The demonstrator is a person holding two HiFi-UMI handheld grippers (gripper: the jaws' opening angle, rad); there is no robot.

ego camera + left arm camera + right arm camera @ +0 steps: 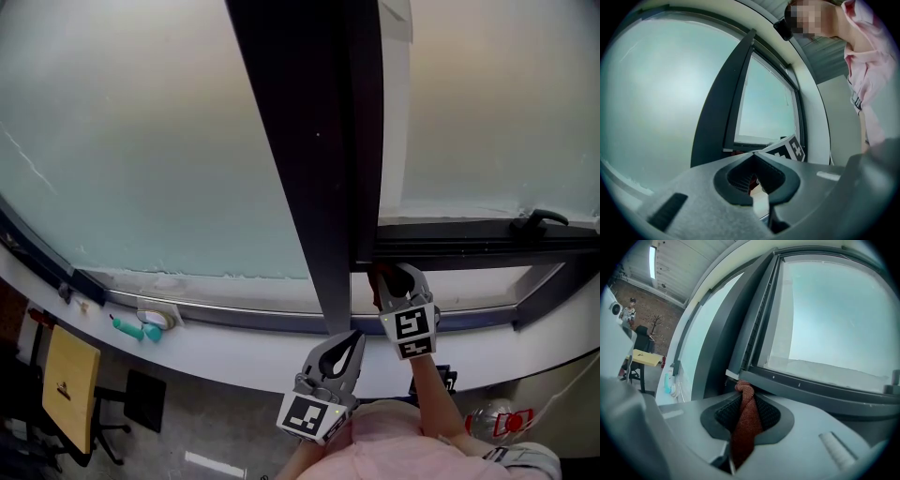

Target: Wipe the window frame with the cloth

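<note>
In the head view the right gripper [396, 279] hides most of the cloth [378, 274], the window frame [309, 141] runs off the top edge, and the teal thing [131, 328] at left is too small to name.

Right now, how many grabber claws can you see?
2. The left gripper sits low by the sill, shut and empty. The right gripper is at the window frame corner, clamped on the reddish cloth.
</note>
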